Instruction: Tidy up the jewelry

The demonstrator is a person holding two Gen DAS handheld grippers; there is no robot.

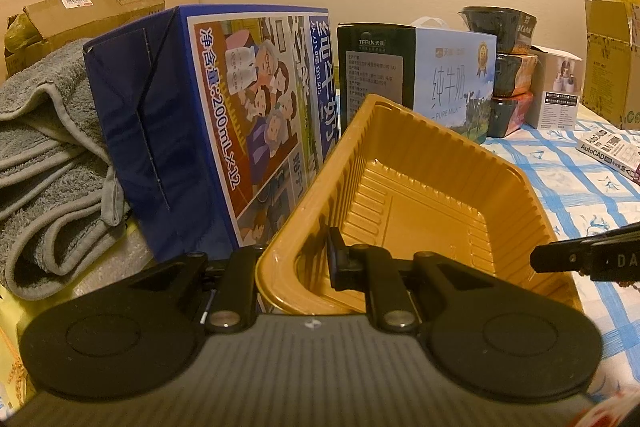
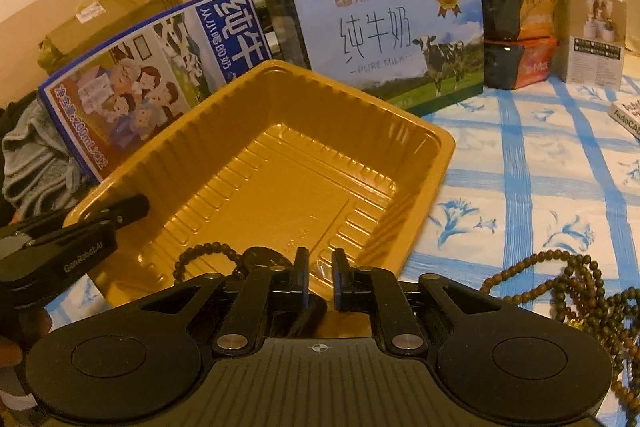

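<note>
The left hand-held gripper (image 1: 296, 259) clamps the gold tray (image 1: 420, 163) by its near-left rim, tilting it off the bench (image 2: 520, 163). A bead bracelet (image 2: 208, 255) lies inside, partly hidden behind the right hand-held gripper (image 2: 320, 281), whose jaws stand narrowly apart, seemingly empty. More beads (image 2: 580, 291) lie cut off near right.

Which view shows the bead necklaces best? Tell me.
The right wrist view. It shows a dark bead strand lying in the gold plastic tray and a pile of bead necklaces on the tablecloth beside it. The left wrist view shows only the tray, no beads.
</note>
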